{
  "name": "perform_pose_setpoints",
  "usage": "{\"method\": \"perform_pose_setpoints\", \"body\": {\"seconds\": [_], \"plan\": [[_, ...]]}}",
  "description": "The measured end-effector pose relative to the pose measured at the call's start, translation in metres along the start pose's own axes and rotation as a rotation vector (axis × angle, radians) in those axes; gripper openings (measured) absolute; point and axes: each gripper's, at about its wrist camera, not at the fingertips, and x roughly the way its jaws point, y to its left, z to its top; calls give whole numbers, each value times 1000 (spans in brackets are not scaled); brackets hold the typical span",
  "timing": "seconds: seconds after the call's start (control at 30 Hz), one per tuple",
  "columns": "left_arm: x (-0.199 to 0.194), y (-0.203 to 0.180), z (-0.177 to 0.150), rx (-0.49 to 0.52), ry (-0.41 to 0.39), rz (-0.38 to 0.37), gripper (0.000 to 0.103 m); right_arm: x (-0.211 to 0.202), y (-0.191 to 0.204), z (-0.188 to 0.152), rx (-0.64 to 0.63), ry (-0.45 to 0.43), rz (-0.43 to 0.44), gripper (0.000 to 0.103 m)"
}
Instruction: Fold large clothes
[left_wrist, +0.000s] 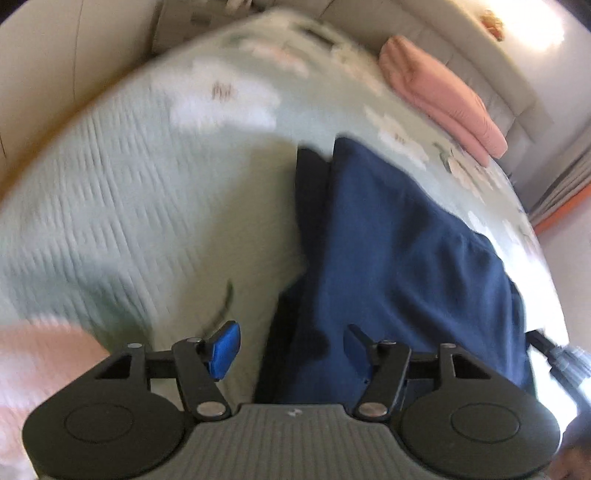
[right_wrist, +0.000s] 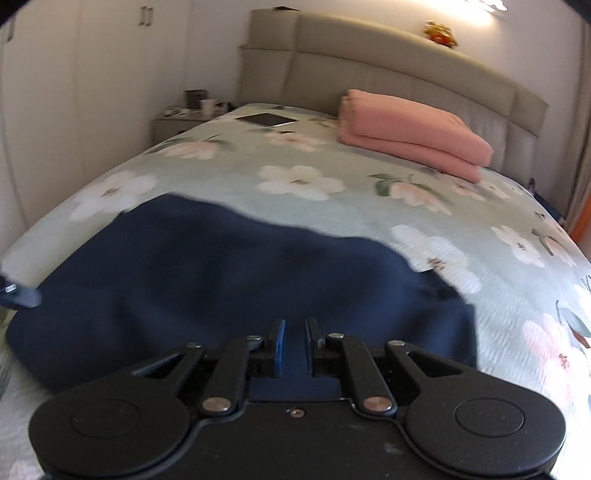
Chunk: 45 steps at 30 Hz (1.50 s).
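Observation:
A navy blue garment (left_wrist: 399, 258) lies folded on the bed, a long strip in the left wrist view and a broad dark patch (right_wrist: 221, 280) in the right wrist view. My left gripper (left_wrist: 290, 347) hangs over its near left edge with the blue pads wide apart and nothing between them. My right gripper (right_wrist: 295, 341) is low over the garment's near edge. Its pads stand a narrow gap apart, and navy cloth shows through that gap. I see no cloth pinched between them.
The bed has a pale green floral cover (right_wrist: 332, 206). A folded pink blanket (right_wrist: 410, 133) lies near the padded headboard (right_wrist: 388, 62), and a tablet (right_wrist: 266, 119) lies at the far left of the bed. A cluttered nightstand (right_wrist: 184, 118) stands beside white wardrobes.

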Motion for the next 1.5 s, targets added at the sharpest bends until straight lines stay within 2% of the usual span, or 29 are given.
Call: {"method": "perform_pose_setpoints", "body": {"seconds": [0.1, 0.2, 0.3, 0.33, 0.4, 0.43, 0.6, 0.7, 0.73, 0.8, 0.87, 0.97, 1.0, 1.03, 1.07, 1.1, 1.17, 1.3, 1.4, 1.5], "plan": [[17, 14, 1, -57, 40, -107, 64, 2, 6, -1, 6, 11, -18, 9], [30, 26, 3, -101, 40, -161, 66, 6, 7, -2, 63, 33, -14, 9], [38, 31, 10, -102, 50, -214, 67, 2, 6, -6, 121, 48, -11, 9], [42, 31, 12, -102, 50, -234, 68, 3, 4, -6, 143, 55, -6, 9], [48, 33, 15, -112, 51, -279, 79, 4, 2, -6, 185, 62, 7, 9], [51, 33, 16, -109, 52, -298, 81, 4, 1, -5, 202, 62, 8, 9], [54, 31, 13, -77, 40, -321, 81, 3, 0, 0, 251, 54, 37, 9], [56, 35, 10, -116, 5, -346, 80, 6, 9, 6, 196, 64, 45, 8], [55, 35, 9, -112, 0, -345, 80, 11, 11, 4, 187, 81, 47, 8], [55, 32, 8, -94, -9, -339, 80, 37, 17, -10, 170, 200, 77, 8], [57, 30, 7, -99, -25, -338, 80, 47, 22, -28, 145, 171, 74, 6], [62, 25, 7, -132, -63, -348, 80, 50, 3, -28, 322, 177, 147, 7], [66, 21, 8, -130, -71, -359, 75, 51, -5, -31, 375, 176, 172, 6], [70, 17, 9, -128, -75, -366, 67, 52, -10, -34, 406, 171, 192, 4], [79, 15, 10, -145, -58, -390, 34, 52, -13, -37, 420, 164, 203, 3], [89, 14, 8, -185, -32, -431, 22, 53, -13, -37, 411, 159, 201, 0], [97, 11, 4, -249, -44, -471, 20, 52, -10, -36, 382, 156, 192, 0], [73, -9, 12, -276, -110, -591, 18, 49, -3, -40, 336, 127, 176, 0], [54, -63, 26, -140, -130, -635, 18, 48, -4, -42, 339, 113, 180, 0], [57, -119, 32, -84, -119, -689, 19, 46, -14, -43, 394, 108, 209, 0]]}}
